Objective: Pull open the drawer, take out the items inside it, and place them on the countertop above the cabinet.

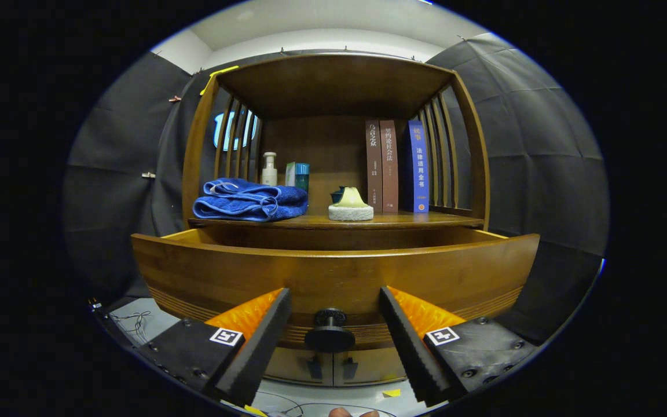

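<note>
1. Just ahead of the fingertips, the wide brown wooden drawer point(333, 272) stands pulled out from the cabinet, its curved front panel facing the camera
2. The gripper point(333, 301) has its two fingers set well apart, pressing on nothing; the round dark drawer knob point(330, 332) sits in the gap between them, clear of both
3. The inside of the drawer is hidden behind its front panel, so what lies in it cannot be told
4. Above and behind the drawer runs the brown wooden countertop point(426, 220) of the cabinet, roofed by a wooden shelf frame point(333, 81) with slatted sides
5. On the countertop's left part lies a folded blue towel point(249, 200)
6. Behind the towel stand a small white pump bottle point(269, 169) and, just beside it, a green and blue box point(297, 175)
7. Near the middle of the countertop rests a pale yellow-green cone-shaped object on a round grey-white base point(351, 205), with a small dark item just behind it that is too hidden to make out
8. Towards the right, two brown books point(381, 165) and a blue book point(418, 167) stand upright side by side against the back
9. Below the drawer front, two lower cabinet doors point(333, 366) with small dark handles meet at the centre
10. Thin cables point(134, 319) lie on the pale floor beside the cabinet's left foot
</note>
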Demonstrator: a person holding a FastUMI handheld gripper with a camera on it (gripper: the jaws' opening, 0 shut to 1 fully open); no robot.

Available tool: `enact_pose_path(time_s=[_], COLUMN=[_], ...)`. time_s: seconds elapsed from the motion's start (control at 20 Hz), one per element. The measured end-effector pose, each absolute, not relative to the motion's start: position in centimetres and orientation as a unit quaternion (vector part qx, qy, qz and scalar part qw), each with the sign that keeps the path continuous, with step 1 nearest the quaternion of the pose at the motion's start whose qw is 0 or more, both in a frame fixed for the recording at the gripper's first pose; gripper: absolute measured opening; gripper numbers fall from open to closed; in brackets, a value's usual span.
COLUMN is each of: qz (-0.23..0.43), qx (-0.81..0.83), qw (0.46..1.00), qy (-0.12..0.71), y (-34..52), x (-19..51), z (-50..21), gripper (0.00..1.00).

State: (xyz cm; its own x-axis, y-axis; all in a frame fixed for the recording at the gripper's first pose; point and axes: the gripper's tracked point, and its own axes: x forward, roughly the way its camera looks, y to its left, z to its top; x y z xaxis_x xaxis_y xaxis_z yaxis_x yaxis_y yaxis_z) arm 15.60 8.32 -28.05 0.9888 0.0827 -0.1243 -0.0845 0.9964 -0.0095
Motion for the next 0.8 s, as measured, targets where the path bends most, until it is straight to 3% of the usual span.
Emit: enact_pose_path(time_s=[0.8], qz=[0.036], qx=[-0.022], qw=[0.996], qy=[0.082], y=[9.4], x=[25.7], z=[-28.7], gripper=[0.99])
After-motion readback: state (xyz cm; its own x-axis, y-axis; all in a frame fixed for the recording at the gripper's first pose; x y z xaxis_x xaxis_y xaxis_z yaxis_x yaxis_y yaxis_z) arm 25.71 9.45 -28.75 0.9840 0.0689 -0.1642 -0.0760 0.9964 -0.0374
